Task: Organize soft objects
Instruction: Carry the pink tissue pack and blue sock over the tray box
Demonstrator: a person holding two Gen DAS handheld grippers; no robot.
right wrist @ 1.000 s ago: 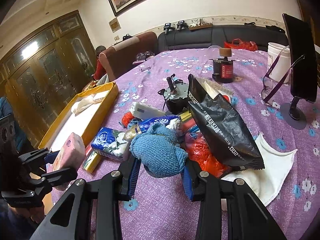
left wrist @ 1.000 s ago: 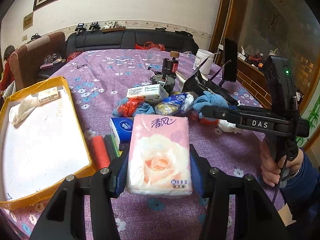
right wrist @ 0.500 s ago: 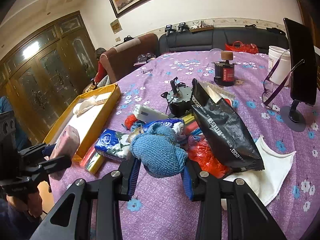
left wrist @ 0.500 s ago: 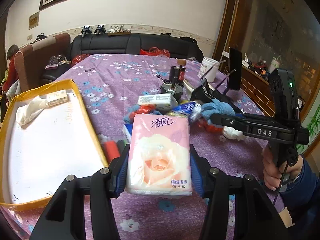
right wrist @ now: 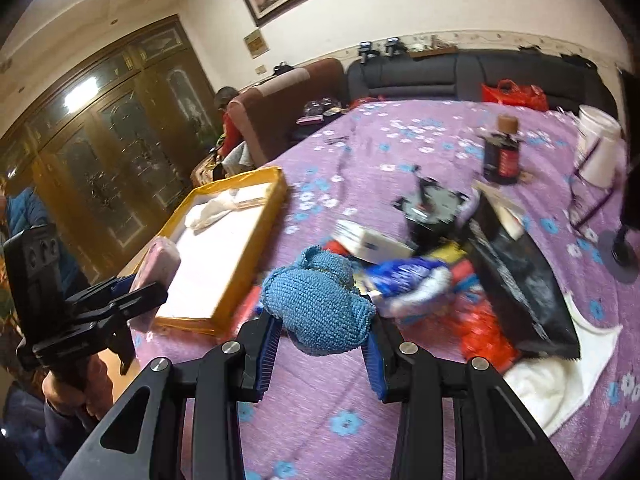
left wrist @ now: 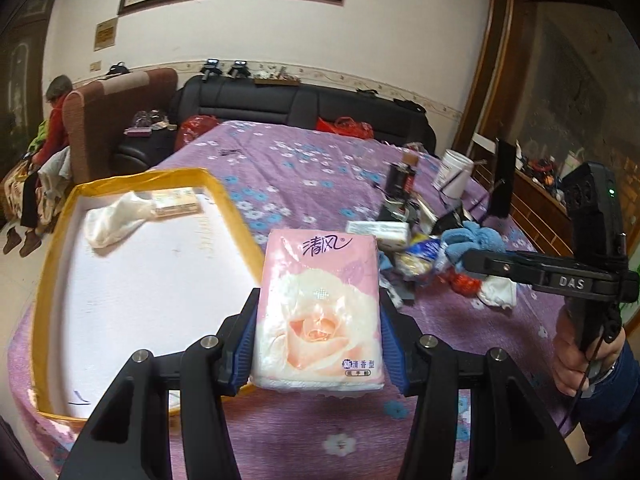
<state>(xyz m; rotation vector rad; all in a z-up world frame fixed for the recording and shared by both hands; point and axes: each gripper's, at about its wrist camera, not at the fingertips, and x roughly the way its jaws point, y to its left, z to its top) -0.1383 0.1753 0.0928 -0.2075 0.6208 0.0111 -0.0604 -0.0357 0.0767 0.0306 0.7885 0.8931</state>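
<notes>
Left gripper: you're clamped on the pink tissue pack, heading for the yellow tray.
Right gripper: squeezing the blue cloth, lifted clear of clutter.

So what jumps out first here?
A pink tissue pack clamped in the left gripper, just right of the yellow tray. Then a blue cloth held in the right gripper, in front of a cluttered pile on the purple tablecloth.
</notes>
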